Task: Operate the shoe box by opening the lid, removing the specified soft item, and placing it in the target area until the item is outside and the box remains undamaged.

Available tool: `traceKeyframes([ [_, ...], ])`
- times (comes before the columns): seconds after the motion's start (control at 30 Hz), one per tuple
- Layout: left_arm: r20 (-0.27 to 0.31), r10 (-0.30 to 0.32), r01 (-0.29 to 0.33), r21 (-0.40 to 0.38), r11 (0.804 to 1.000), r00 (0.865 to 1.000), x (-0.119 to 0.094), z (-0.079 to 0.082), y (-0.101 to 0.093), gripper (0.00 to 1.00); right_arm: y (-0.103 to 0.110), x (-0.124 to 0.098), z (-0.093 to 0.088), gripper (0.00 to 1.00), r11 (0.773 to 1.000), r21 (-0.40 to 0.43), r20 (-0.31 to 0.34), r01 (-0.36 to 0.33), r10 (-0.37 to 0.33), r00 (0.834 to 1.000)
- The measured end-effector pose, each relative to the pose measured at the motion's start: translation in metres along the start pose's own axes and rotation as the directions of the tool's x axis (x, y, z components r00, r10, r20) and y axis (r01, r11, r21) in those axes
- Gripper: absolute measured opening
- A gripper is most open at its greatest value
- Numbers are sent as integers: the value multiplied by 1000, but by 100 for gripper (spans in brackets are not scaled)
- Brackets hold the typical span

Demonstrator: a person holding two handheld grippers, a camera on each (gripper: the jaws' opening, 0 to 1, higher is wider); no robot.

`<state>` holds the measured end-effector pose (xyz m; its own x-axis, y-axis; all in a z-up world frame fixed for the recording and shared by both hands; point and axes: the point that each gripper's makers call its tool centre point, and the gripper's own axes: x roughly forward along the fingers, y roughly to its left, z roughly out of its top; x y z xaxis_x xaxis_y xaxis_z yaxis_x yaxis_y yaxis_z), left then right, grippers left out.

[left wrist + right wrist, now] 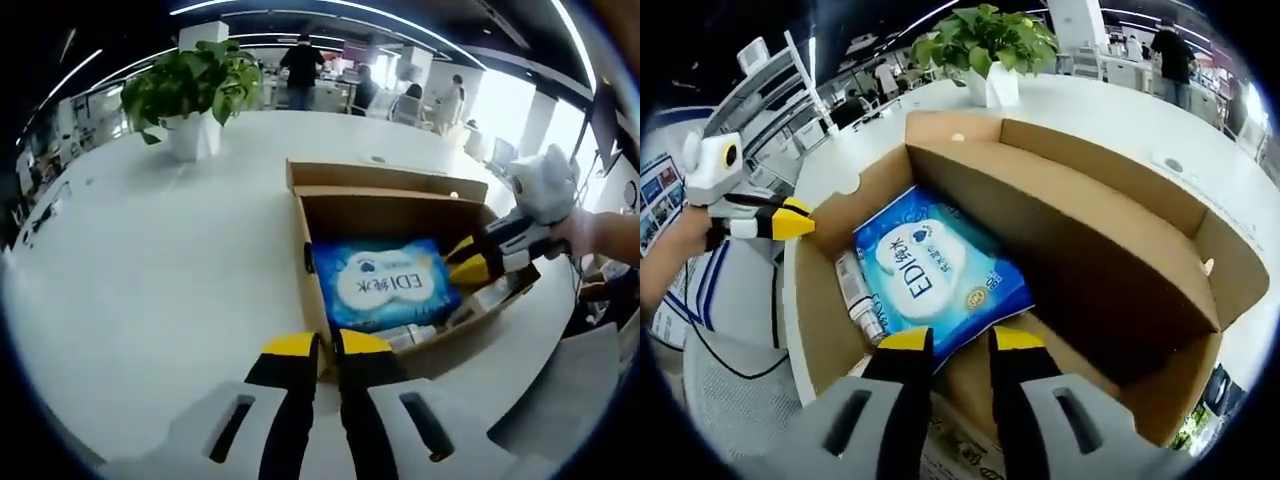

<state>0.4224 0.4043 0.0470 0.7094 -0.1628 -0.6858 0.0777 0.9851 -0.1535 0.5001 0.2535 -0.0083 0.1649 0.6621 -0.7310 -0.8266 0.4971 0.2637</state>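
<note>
Shoe box lies open on the white counter, lid folded back, with the blue wipes pack flat on its floor. Right tongs hover at the pack's near edge, jaws narrowly parted and holding nothing. Left tongs sit at the box's outer wall, jaws nearly together, also empty. Beside the pack rests a small bottle. The pack looks soft, light and slick-skinned, likely to sag or slip, so a pinch on its edge or a corner seam seems wisest. Farther off stands a potted plant.
</note>
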Motion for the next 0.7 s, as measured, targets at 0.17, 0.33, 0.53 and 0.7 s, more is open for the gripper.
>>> traceKeyframes([
  [0.17,-4,-3,3,8,1000,1000,0,0,0,4,2,8,-4,12,1000,28,-20,0,0,1000],
  [0.33,-8,-6,6,14,1000,1000,0,0,0,5,3,8,-6,11,1000,-14,-32,18,-18,999],
  [0.53,-11,-5,5,24,1000,1000,0,0,0,5,3,6,-4,0,997,-70,-18,44,-45,999],
  [0.7,-19,-2,3,37,999,1000,0,0,0,5,-1,4,-4,0,996,-58,-17,62,-64,998],
])
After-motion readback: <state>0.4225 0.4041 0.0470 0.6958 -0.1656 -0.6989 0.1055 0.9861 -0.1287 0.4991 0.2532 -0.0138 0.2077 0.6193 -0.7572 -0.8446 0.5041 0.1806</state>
